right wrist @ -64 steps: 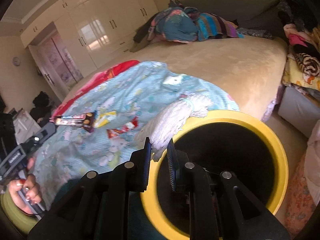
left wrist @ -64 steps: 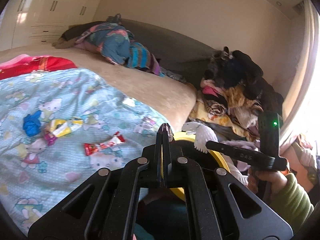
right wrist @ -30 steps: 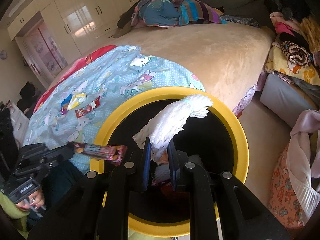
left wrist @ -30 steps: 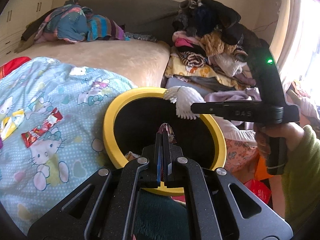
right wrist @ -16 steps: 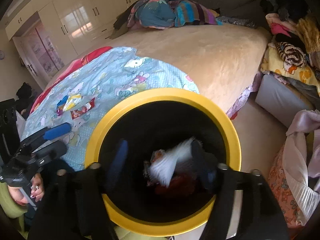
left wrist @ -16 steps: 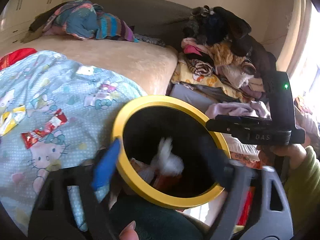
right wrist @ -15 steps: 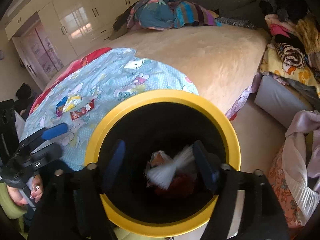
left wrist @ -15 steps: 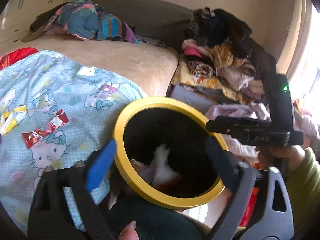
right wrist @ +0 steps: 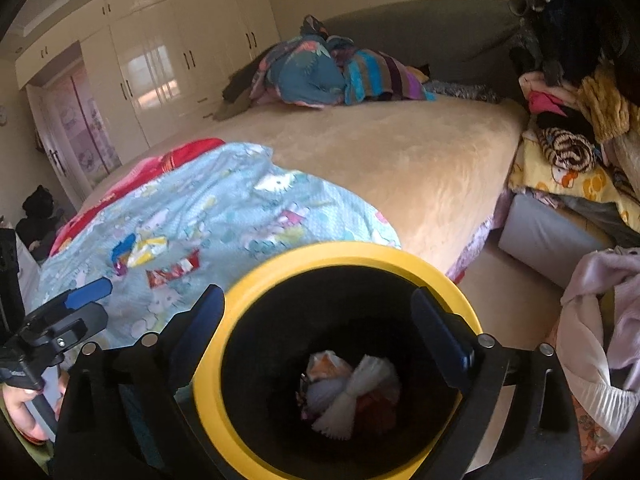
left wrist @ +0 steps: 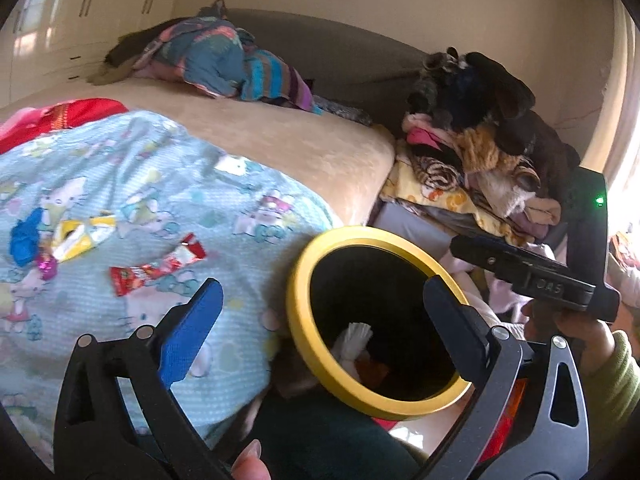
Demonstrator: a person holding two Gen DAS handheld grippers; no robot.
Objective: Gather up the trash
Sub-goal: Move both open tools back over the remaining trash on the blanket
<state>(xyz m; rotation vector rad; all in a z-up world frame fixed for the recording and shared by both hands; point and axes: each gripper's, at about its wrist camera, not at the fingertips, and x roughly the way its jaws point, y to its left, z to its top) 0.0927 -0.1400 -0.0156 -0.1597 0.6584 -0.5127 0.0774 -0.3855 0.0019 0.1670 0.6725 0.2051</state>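
Observation:
A black bin with a yellow rim (left wrist: 298, 320) (right wrist: 216, 360) stands against the bed's edge. White mesh trash (right wrist: 356, 392) (left wrist: 354, 340) lies at its bottom on other scraps. My left gripper (left wrist: 320, 284) hovers beside and above the bin, jaws opening, nothing between them. My right gripper (right wrist: 316, 294) is straight over the bin's mouth, jaws opening and empty. On the light blue cartoon blanket (left wrist: 120, 184) lie a red wrapper (left wrist: 156, 270) (right wrist: 174, 270), a yellow wrapper (left wrist: 82, 236), a blue wrapper (left wrist: 24, 236) and a small pink foil (left wrist: 46, 268).
The beige bed (right wrist: 400, 160) carries a heap of striped clothes (right wrist: 332, 72) at its far end. A tall stack of clothes (left wrist: 480, 140) rises right of the bin. White wardrobes (right wrist: 160, 60) line the far wall. A pale garment (right wrist: 600, 320) hangs at right.
Both grippers went from shut to wide open over the bin. The white mesh dropped from the right gripper into the bin, and the left gripper's wrapper is gone from its jaws. Both hands rose.

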